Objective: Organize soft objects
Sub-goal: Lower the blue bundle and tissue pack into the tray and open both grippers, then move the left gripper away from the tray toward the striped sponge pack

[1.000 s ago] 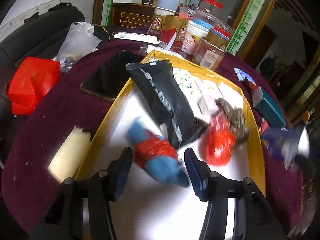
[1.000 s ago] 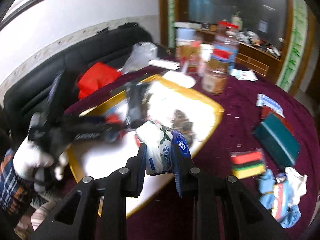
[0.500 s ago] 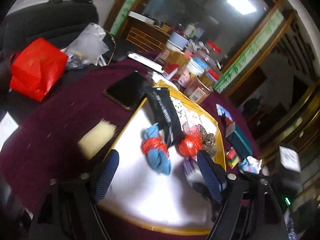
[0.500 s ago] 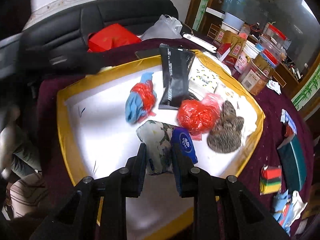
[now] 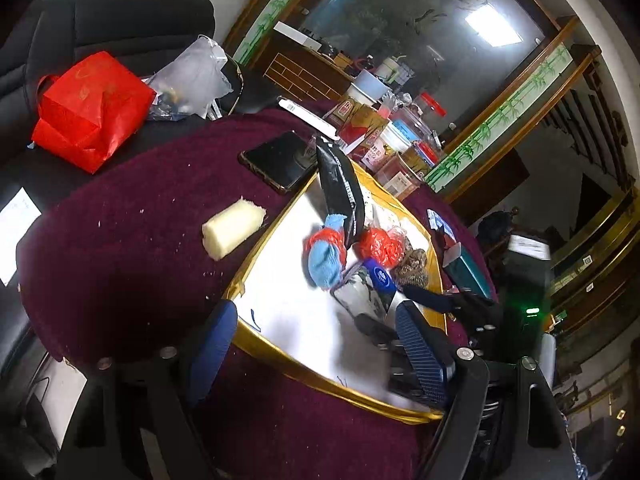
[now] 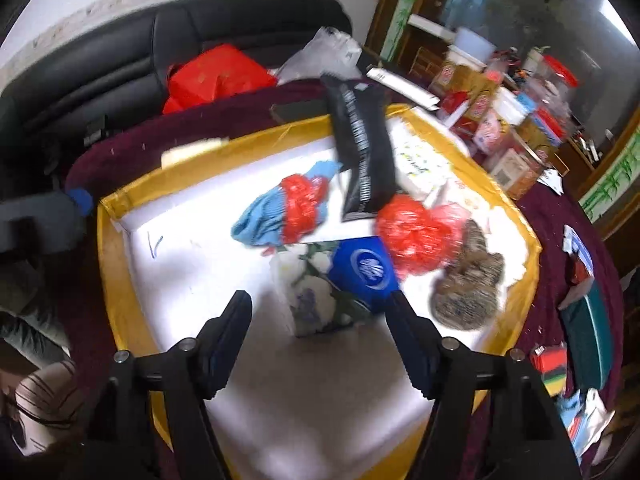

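Observation:
A floral tissue pack with a blue label (image 6: pixel 332 284) lies on the white, gold-rimmed tray (image 6: pixel 108 248). My right gripper (image 6: pixel 320 320) stands just short of it, its jaws opening and its pads clear of the pack. Beyond it lie a blue cloth wrapped in red plastic (image 6: pixel 280 212), a red plastic bundle (image 6: pixel 412 232), a brown fuzzy item (image 6: pixel 468 284) and a black pouch (image 6: pixel 360 152). My left gripper (image 5: pixel 316 344) hangs open and empty over the tray's (image 5: pixel 280 360) near rim. From there I see the tissue pack (image 5: pixel 368 284) and the blue cloth (image 5: pixel 326 252).
On the maroon tablecloth left of the tray lie a yellow sponge (image 5: pixel 232 232) and a phone (image 5: pixel 280 160). Jars and boxes (image 5: pixel 400 140) crowd the far side. A teal box (image 6: pixel 588 332) and a striped sponge (image 6: pixel 552 364) lie right of the tray. A red bag (image 5: pixel 88 108) rests on the black sofa.
My right gripper brought the tissue pack down onto the tray and opened off it. My left gripper widened and drew back from the blue cloth to the tray's near rim.

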